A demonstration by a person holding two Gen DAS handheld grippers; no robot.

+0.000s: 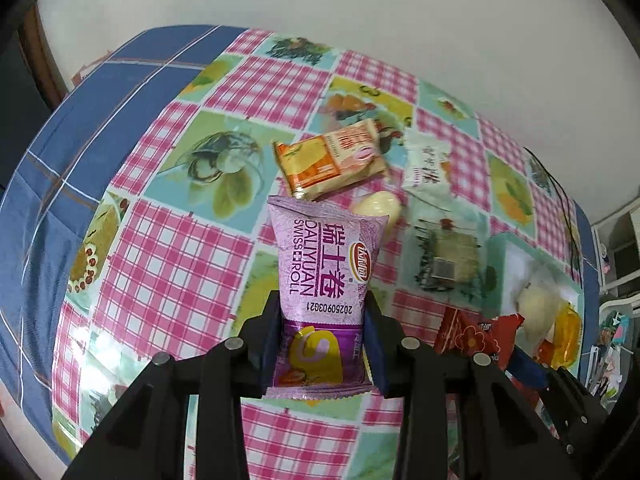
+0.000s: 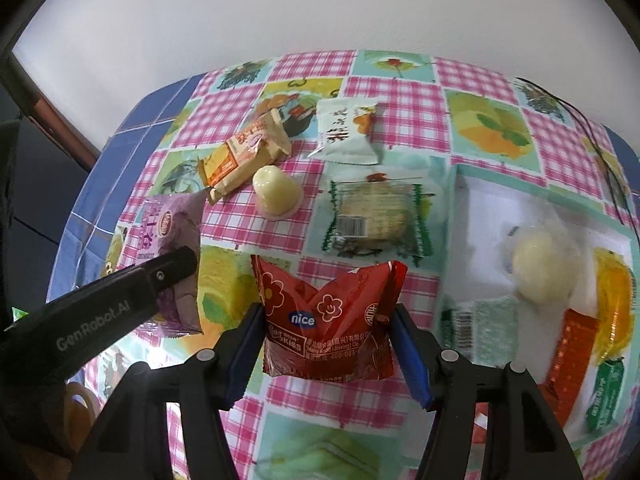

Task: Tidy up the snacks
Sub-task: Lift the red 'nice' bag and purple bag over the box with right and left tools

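The white tray (image 2: 476, 200) at the right of the table served as the landmark. Farthest to the left of it, the left gripper (image 1: 324, 344) was clamped on a purple Swiss roll packet (image 1: 322, 264), its blue pads pressed against the lower half of the wrapper, which stood clear of the checked tablecloth (image 1: 180, 256). In the right wrist view the same packet (image 2: 172, 240) hung from the black arm of that gripper, well to the left of the tray.

Nearer the tray, an orange biscuit packet (image 2: 244, 152) lay flat on the cloth, and a pale jelly cup (image 2: 278, 194) sat just beside it on the tray side. A white packet (image 2: 348, 130) rested beyond the cup, toward the wall. A clear wrapper with green edges (image 2: 376, 216), holding a pale cake, lay just beside the tray's left wall.

In front of that wrapper, the right gripper (image 2: 328, 328) held a red snack packet (image 2: 328, 320) (the word "nice" showed on its face), its blue pads closed on both sides of the crumpled bag, lifted off the cloth and left of the tray.

Inside the tray lay a pale round sweet (image 2: 540, 268), an orange jelly cup (image 2: 614, 300), a pale green packet (image 2: 480, 328), an orange-red packet (image 2: 568, 356) and a small green one (image 2: 606, 392).
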